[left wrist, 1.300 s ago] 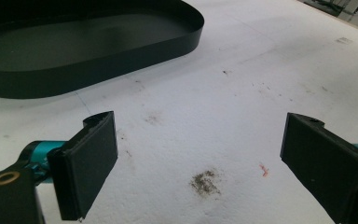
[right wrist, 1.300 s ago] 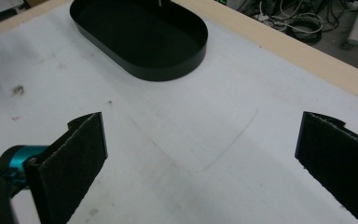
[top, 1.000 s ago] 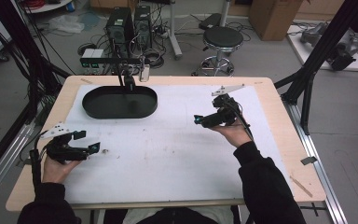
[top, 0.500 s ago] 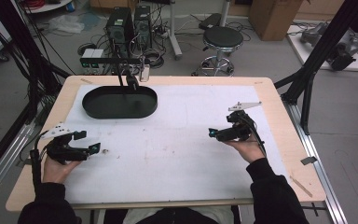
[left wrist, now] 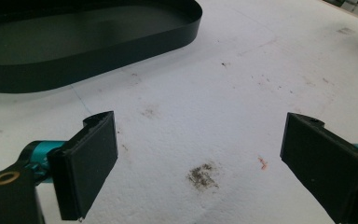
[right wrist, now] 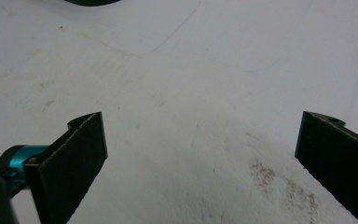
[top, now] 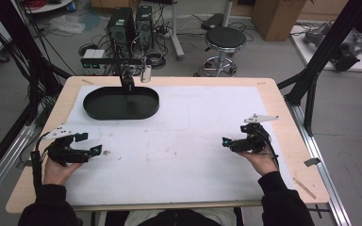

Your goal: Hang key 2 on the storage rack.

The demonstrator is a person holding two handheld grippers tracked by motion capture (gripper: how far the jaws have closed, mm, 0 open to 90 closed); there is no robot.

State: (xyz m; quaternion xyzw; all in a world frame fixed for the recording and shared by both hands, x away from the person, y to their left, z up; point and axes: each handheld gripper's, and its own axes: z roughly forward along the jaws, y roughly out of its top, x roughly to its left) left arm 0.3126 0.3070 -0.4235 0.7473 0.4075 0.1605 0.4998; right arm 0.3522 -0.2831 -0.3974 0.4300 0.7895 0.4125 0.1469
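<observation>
Currently both hand-held grippers rest spread and empty at the near side of the tabletop; the black oval tray stands at the far left.

Left hand-held gripper point(top: 97, 149) sits near the near-left edge of the tabletop point(top: 273, 101), its jaws wide apart over the stained white mat point(top: 193, 136) with nothing between them; the right hand-held gripper point(top: 225, 141) sits near the right edge, jaws likewise wide apart and holding nothing. Black oval tray point(top: 121, 103) lies flat toward the far-left corner, well apart from both grippers, and its floor appears bare in the left gripper view point(left wrist: 74, 42). To do the apparent resting step well, keep both grippers low and level over the mat, jaws parted, cables free of the tray rim, and wrists steady so neither pad point(left wrist: 93, 163) drags across the mat.
</observation>
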